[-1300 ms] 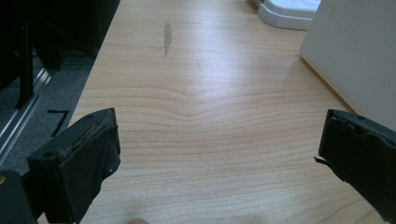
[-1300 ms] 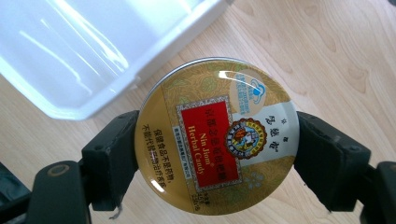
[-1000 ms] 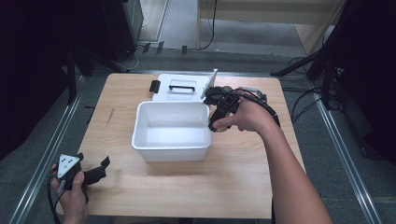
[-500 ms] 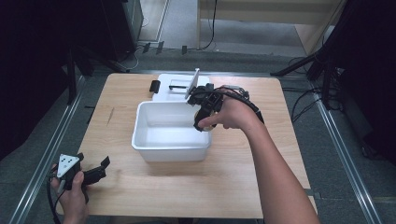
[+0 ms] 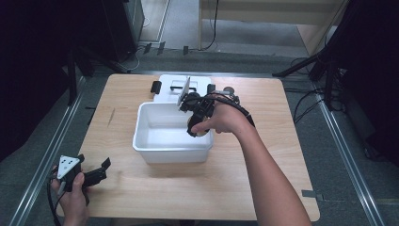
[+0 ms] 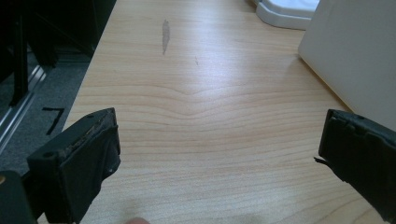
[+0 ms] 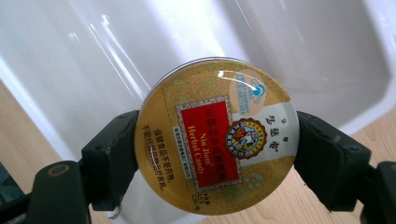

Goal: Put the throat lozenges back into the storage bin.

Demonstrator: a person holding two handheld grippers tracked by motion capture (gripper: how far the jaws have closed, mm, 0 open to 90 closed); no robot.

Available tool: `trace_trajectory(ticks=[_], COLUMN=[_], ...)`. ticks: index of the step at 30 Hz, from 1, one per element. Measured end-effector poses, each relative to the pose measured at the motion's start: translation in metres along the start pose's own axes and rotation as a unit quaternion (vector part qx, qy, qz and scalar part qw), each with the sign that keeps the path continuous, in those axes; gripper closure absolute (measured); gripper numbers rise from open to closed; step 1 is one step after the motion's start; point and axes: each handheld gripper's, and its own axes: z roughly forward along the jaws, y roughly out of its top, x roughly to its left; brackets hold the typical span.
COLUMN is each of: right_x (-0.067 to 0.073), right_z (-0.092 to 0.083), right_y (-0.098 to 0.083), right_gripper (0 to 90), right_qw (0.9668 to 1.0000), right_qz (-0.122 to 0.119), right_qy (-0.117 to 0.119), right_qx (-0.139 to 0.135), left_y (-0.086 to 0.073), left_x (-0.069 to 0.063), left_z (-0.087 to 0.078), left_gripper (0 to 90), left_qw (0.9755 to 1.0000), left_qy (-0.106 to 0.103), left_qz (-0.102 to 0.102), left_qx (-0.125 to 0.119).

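Placing step: my right tongs [image 7: 215,149] clamp a round herbal candy tin [image 7: 215,135] by its rim, over the near right corner of the white bin [image 5: 160,150]; next I lower and release inside; left tongs [image 6: 219,154] rest open, empty, above the bench [image 6: 196,93].

In the high view, the right hand [image 5: 225,120] hid most of the candy tin [image 5: 200,130]; in the right gripper view, the white bin [image 7: 299,51] ran past the frame's top and right edges
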Motion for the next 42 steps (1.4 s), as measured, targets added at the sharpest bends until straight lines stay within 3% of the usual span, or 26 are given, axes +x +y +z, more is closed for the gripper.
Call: trace_trajectory(ticks=[20,26,30,34,42], right_x=[0.004,0.007,0.012,0.013,0.013], right_z=[0.045,0.049,0.053,0.054,0.055], right_y=[-0.006,-0.005,-0.004,-0.001,0.000], right_gripper=[20.3,20.2,20.2,22.5,21.4], right_qw=[0.9988,0.9983,0.9967,0.9966,0.9970], right_qz=[-0.048,-0.054,-0.070,-0.064,-0.060], right_qy=[-0.002,-0.023,-0.039,-0.049,-0.049], right_qx=[0.002,0.004,0.014,0.012,0.007], left_y=[0.000,0.000,0.000,0.000,0.000], left_x=[0.000,0.000,0.000,0.000,0.000], left_z=[0.000,0.000,0.000,0.000,0.000], left_gripper=[0.0,0.0,0.0,0.0,0.0], left_qw=[1.0000,1.0000,1.0000,1.0000,1.0000], left_qy=[0.000,0.000,0.000,-0.001,-0.002], left_qz=[0.000,0.001,0.001,0.000,-0.001], left_qx=[0.000,0.001,0.001,0.003,0.004])
